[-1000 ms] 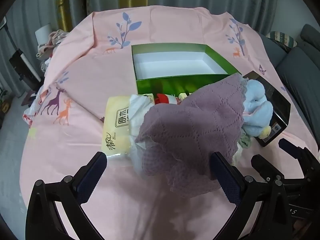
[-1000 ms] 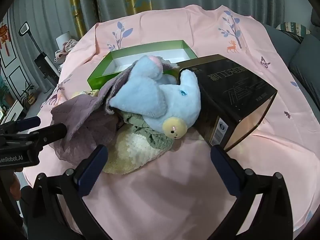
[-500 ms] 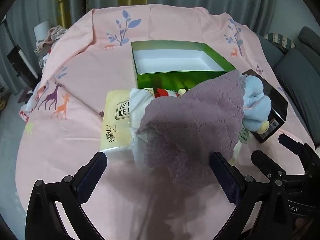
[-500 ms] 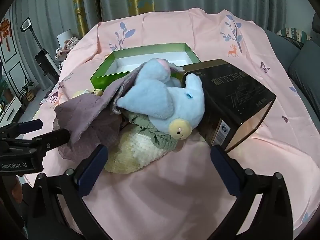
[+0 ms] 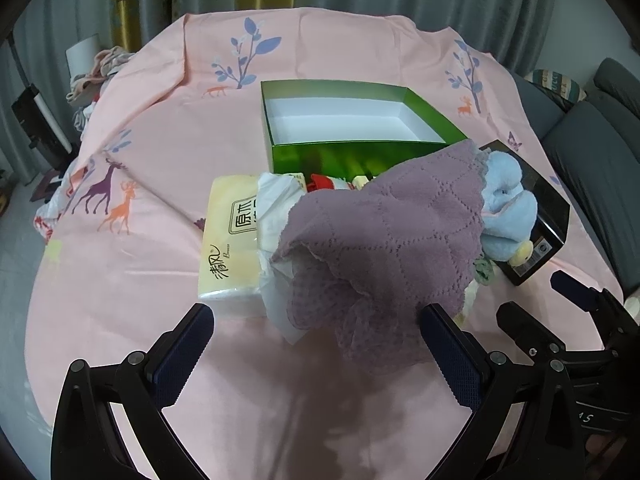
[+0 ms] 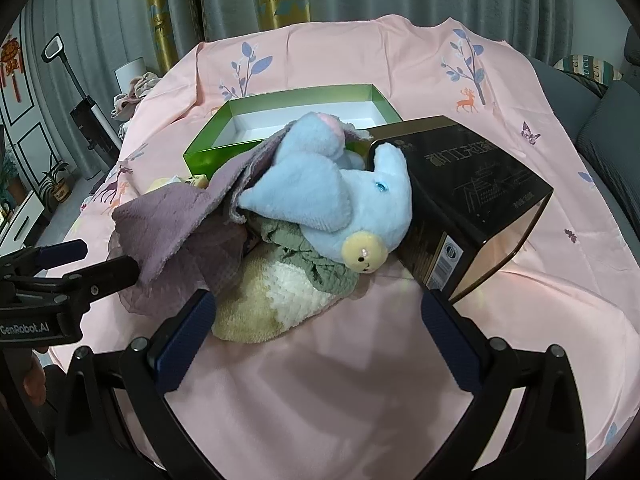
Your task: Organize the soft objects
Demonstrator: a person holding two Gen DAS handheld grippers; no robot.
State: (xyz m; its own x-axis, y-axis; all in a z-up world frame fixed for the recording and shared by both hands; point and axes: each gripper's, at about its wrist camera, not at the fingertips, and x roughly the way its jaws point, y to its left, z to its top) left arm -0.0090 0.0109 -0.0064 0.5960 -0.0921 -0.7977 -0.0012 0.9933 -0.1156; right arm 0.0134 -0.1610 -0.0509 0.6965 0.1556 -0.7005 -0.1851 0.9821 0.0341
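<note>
On the pink-clothed surface [image 5: 132,148], going left to right, a yellow tissue pack [image 5: 230,240] lies partly under a white bag [image 5: 276,216]. Next, a purple cloth [image 5: 384,228] drapes over the heap and hides most of it; small red and yellow items behind it are hard to make out. A blue plush toy [image 6: 340,196] lies over a green cloth [image 6: 316,256] and a cream knit piece [image 6: 268,300], against a black box [image 6: 472,196]. Behind stands an open green box [image 5: 344,124]. The left tool [image 5: 316,354] and the right tool [image 6: 318,336] are both spread wide, holding nothing.
</note>
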